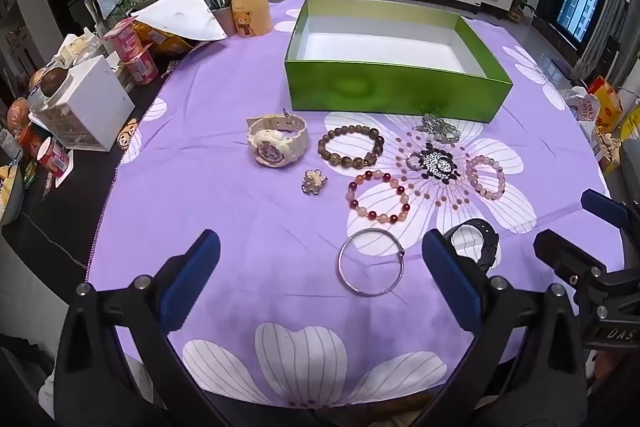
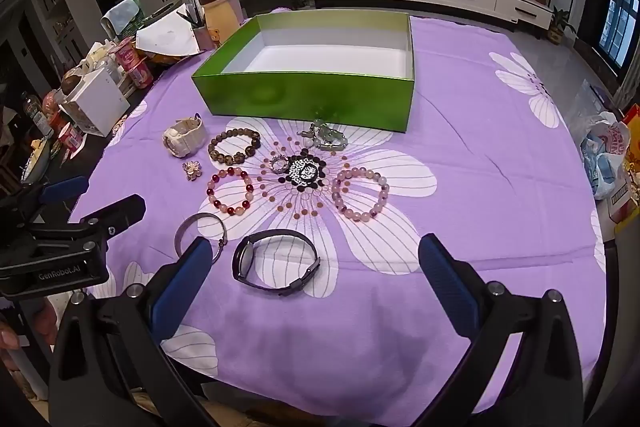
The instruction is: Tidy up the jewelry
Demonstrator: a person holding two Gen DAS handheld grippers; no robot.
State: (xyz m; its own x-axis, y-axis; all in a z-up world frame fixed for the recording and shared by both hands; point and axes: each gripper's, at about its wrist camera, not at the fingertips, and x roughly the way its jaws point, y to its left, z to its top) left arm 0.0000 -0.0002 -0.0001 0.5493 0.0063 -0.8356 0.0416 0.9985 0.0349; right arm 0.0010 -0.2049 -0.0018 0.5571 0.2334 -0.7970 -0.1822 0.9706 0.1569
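Note:
An empty green box (image 1: pixel 384 93) (image 2: pixel 304 99) stands open on the purple flowered cloth. In front of it lie a cream watch (image 1: pixel 278 143) (image 2: pixel 182 137), a brown bead bracelet (image 1: pixel 350 145) (image 2: pixel 234 146), a red and pink bead bracelet (image 1: pixel 378 195) (image 2: pixel 231 191), a pale pink bead bracelet (image 1: pixel 485 177) (image 2: pixel 360 193), a silver bangle (image 1: pixel 371 261) (image 2: pixel 200 233), a black watch (image 1: pixel 478 243) (image 2: pixel 276 263), a brooch (image 1: pixel 314 182), a ring (image 1: pixel 415 160) and green beads (image 1: pixel 438 129). My left gripper (image 1: pixel 320 279) is open and empty near the bangle. My right gripper (image 2: pixel 316 279) is open and empty around the black watch.
Snack cups, a white box (image 1: pixel 94 107), a bear bottle (image 1: pixel 248 3) and a pen holder crowd the table's left edge. Plastic bags (image 2: pixel 604 155) lie beyond the right edge. The purple cloth (image 1: pixel 224 211) covers the round table.

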